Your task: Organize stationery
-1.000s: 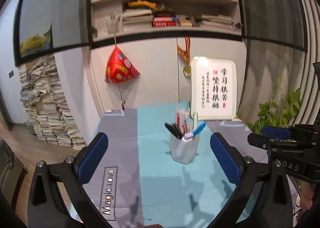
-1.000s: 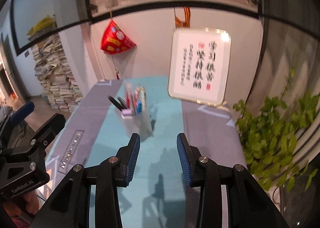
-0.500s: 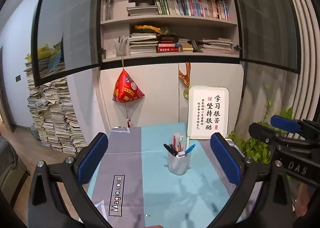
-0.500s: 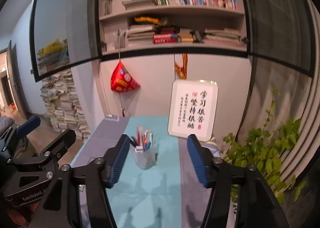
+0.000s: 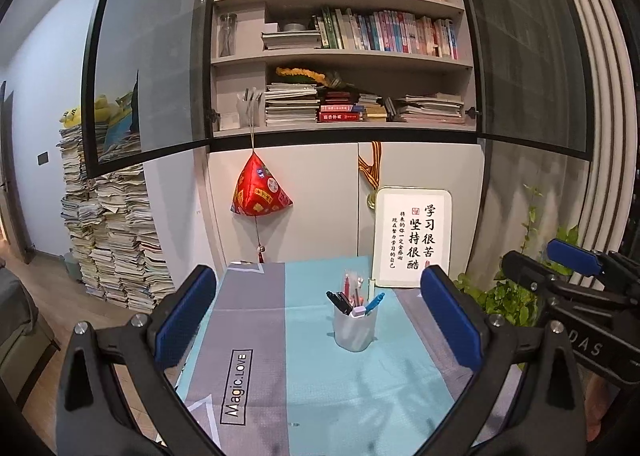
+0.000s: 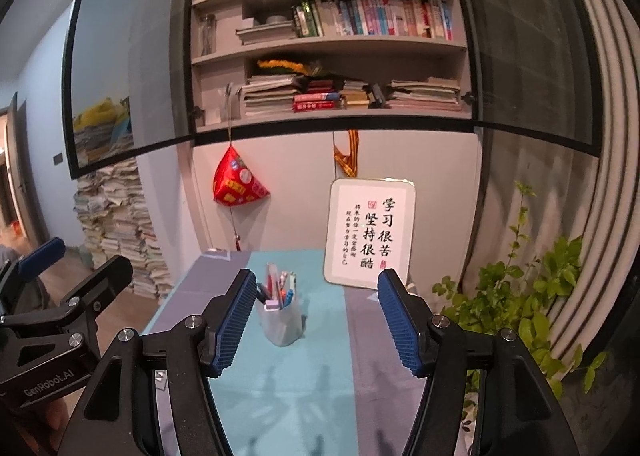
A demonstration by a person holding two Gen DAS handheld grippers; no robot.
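With the pens (image 5: 354,298) gathered upright in the translucent cup (image 5: 355,330) on the blue-and-grey tablecloth (image 5: 304,376), no loose stationery is seen, the task is judged essentially done, and both the left gripper (image 5: 320,320) and right gripper (image 6: 318,322) are held wide and empty.

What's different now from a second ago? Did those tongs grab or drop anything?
Both tongs pulled back and up from the pen cup, so it looks smaller and farther off. The right tongs went from narrow to wide open with nothing between them; the left tongs stayed wide open and empty. Nothing was grabbed or dropped. The pens stayed in the cup, and the framed sign and tablecloth kept their places.
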